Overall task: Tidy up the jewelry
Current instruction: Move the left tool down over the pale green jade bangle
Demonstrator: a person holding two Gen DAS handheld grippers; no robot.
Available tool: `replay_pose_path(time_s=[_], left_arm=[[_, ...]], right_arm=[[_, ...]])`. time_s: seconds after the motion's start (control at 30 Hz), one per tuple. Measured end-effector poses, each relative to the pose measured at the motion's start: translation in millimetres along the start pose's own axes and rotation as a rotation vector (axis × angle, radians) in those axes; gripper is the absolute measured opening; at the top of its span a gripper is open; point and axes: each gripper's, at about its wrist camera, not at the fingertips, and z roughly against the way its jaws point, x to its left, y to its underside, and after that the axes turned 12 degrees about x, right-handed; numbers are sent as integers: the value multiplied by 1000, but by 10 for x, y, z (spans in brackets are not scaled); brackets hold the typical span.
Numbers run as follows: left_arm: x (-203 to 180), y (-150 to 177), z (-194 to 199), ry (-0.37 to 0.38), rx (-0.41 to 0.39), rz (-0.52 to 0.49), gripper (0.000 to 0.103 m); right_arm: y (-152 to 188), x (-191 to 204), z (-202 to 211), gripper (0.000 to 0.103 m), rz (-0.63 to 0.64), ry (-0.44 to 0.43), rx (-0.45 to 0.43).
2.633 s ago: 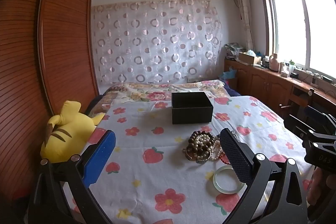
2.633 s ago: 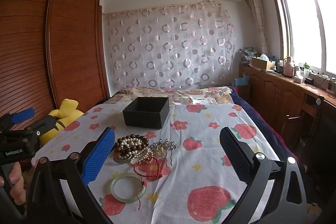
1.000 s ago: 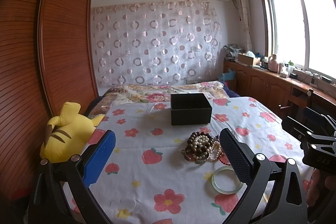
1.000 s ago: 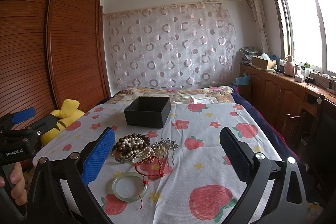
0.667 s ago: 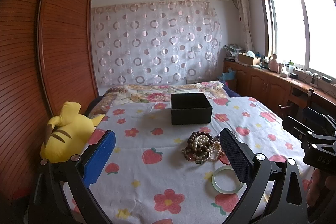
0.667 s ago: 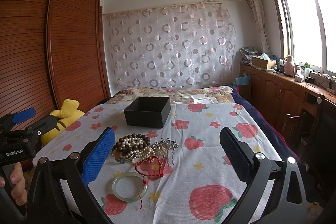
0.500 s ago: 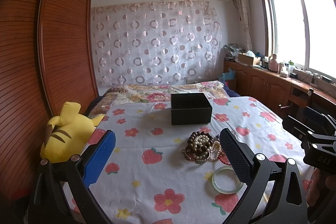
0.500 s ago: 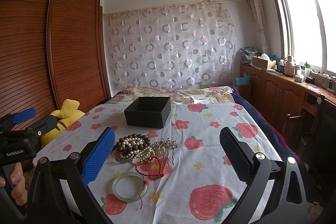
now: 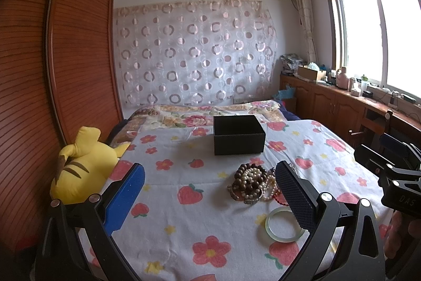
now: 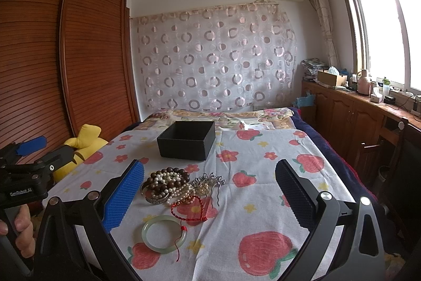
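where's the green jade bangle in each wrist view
Left wrist view: the green jade bangle lies lower right, partly behind the left gripper's black finger.
Right wrist view: lower left of centre, fully visible, a red cord crossing it.
Shared landmark: the black box beyond the bead pile.

On the bed cover (image 10: 263, 202) the open box (image 10: 186, 140) stands at 12 o'clock from the bead pile (image 10: 165, 185), apart from it. A hair comb (image 10: 209, 182) lies just beside the pile at 3 o'clock. A cord bracelet (image 10: 188, 210) lies at 5 o'clock, touching the pile. The bangle (image 10: 164, 235) lies at 6 o'clock, near. A plush toy (image 9: 81, 165) sits at 9 o'clock, at the cover's edge by the wardrobe (image 9: 52, 70).
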Motion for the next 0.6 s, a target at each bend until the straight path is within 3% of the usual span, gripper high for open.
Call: replay_pose_path(time_s=[0.23,0.6], left_arm=[[-9,78,-119,35,49,-11,96],[-181,266,-608,166,227,-96,96]], right_arm=[[19,4,-86,101,15,-32,22],[173,-192,-226,96,37,-45,99]])
